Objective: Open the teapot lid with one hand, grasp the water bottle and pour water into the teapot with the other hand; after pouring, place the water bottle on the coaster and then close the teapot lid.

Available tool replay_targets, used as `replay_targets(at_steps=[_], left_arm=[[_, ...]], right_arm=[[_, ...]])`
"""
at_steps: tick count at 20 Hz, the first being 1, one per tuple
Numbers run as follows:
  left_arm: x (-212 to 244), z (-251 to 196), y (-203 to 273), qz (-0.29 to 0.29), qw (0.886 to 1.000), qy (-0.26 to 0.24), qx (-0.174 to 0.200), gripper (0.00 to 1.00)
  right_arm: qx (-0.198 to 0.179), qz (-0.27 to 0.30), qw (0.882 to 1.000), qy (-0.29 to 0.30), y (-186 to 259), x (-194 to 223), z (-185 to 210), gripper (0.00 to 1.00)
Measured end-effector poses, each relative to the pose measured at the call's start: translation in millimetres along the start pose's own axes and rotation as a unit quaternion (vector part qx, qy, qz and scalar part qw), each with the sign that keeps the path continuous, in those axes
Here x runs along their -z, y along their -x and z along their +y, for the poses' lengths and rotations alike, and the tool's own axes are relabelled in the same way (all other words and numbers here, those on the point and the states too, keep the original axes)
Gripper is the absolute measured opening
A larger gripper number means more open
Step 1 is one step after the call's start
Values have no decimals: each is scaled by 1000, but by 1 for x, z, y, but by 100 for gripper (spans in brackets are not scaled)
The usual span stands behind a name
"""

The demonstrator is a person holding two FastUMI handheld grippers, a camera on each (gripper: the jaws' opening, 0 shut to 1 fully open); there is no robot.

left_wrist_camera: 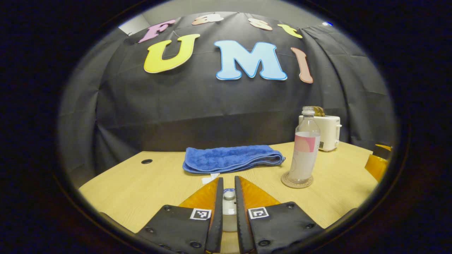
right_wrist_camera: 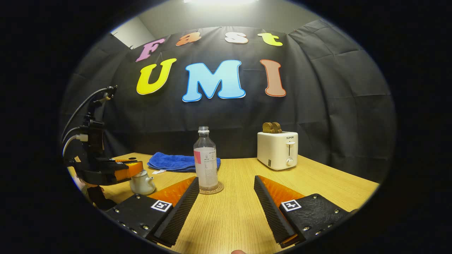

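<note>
Left gripper (left_wrist_camera: 229, 197) closed narrow around the teapot lid's knob (left_wrist_camera: 229, 194); right gripper (right_wrist_camera: 226, 197) stood wide open, empty.

The teapot (right_wrist_camera: 142, 183) sat left of the water bottle (right_wrist_camera: 206, 162), which stood upright on its coaster (right_wrist_camera: 219, 189); behind the bottle lay a blue towel (left_wrist_camera: 231, 158), a toaster (right_wrist_camera: 278, 150) to its right.

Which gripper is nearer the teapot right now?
Left. The left gripper sits right over the teapot, fingers closed around its lid knob. The right gripper is open, back from the bottle, with the teapot off to its left.
</note>
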State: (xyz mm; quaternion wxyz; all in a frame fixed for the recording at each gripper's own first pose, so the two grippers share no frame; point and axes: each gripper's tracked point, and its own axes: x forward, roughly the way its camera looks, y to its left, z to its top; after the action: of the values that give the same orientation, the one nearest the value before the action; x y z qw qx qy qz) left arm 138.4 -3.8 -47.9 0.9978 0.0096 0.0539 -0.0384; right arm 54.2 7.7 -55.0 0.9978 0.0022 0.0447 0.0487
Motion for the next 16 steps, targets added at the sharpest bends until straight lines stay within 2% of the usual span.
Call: replay_targets(at_steps=[5,11,12,16], left_arm=[[-1,0,41,-16,1000,11,-6,24],[12,0,95,-12,1000,-4,-10,24],[13,-1,103,-14,1000,-6,-11,31],[19,-8,130,-17,1000,5,-4,31]], right_arm=[[-6,2,1000,0,6,1,9,97],[-14,1,1000,2,26,3,21,97],[-14,2,1000,1,29,5,24,97],[-20,8,1000,-5,42,12,34,97]])
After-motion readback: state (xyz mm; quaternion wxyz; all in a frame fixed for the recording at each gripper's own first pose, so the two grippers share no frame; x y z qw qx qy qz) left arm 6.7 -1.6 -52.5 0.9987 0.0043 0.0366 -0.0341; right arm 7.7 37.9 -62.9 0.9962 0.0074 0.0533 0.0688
